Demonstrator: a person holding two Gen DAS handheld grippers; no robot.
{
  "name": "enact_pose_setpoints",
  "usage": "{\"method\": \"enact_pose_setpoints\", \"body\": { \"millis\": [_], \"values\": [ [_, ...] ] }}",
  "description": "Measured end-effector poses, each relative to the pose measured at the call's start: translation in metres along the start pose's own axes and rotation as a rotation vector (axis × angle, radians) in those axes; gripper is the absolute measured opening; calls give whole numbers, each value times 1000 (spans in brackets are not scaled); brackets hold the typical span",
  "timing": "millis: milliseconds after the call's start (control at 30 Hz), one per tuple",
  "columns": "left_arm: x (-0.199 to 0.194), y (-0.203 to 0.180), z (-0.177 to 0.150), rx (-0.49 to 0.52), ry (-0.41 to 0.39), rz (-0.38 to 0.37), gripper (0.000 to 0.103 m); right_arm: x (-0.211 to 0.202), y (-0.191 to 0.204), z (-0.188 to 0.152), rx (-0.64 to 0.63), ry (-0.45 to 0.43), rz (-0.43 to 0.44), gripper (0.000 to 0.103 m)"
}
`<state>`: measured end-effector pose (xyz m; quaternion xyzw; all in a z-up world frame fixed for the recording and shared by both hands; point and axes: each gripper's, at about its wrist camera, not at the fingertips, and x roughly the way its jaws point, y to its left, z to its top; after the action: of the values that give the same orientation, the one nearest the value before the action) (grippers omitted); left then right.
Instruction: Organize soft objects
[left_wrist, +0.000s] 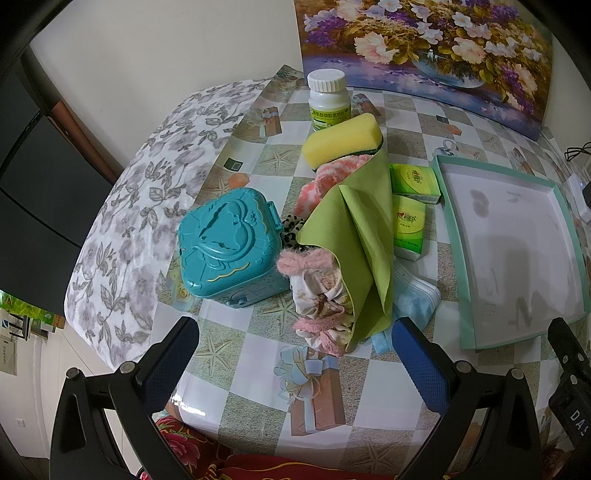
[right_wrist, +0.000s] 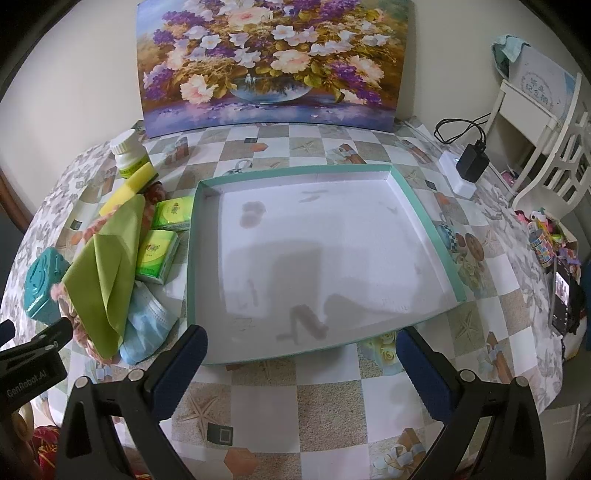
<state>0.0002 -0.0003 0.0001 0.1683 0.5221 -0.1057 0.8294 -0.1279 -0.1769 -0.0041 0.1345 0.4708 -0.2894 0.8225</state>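
Both the left gripper and the right gripper are held wide apart, empty. The soft pile lies just ahead of the left one; if the green cloth is pulled, the sponge may be dragged off.

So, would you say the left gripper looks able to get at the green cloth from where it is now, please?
Probably yes. The left gripper is open and empty, and the green cloth lies on top of the pile just ahead, its near corner exposed. Only a pink scrunchie sits beside that corner.
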Motion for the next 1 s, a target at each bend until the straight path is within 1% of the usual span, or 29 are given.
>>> {"method": "enact_pose_setpoints", "body": {
  "millis": [1000],
  "values": [
    [0, 1, -1, -14, 4, -6, 103, 2, 3, -3, -13, 1, -5, 103]
  ]
}}
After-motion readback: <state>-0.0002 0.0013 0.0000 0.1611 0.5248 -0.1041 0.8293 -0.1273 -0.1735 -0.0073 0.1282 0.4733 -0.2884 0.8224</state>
